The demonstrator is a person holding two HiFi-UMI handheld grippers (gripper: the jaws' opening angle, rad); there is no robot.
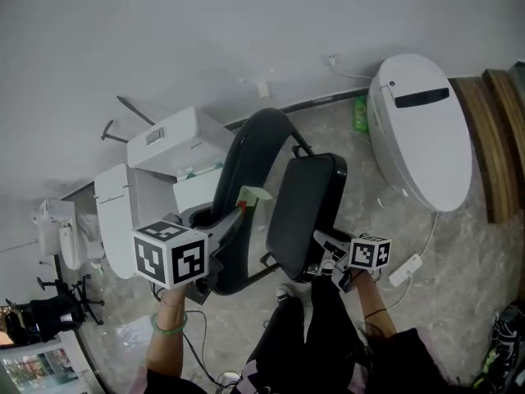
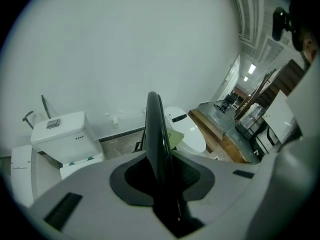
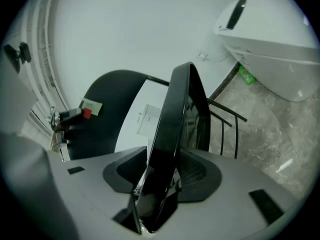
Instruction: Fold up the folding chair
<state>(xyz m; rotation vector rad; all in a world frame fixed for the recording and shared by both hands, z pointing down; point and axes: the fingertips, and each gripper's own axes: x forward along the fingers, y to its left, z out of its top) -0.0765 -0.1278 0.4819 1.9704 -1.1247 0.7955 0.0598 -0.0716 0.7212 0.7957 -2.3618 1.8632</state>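
The folding chair (image 1: 275, 203) stands on the marble floor (image 1: 459, 257), close to the floor's edge by the wall, between a white toilet (image 1: 418, 130) and a white cistern (image 1: 176, 142). The left gripper (image 2: 161, 176) pinches the thin rim of the backrest (image 1: 250, 158). The right gripper (image 3: 162, 181) pinches the edge of the seat (image 1: 305, 208). The chair seems stiff and rather heavy, with smooth rims that may slip, so a deep hold there is probably best.

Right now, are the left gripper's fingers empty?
No, the left gripper has its fingers clamped on the black backrest edge.
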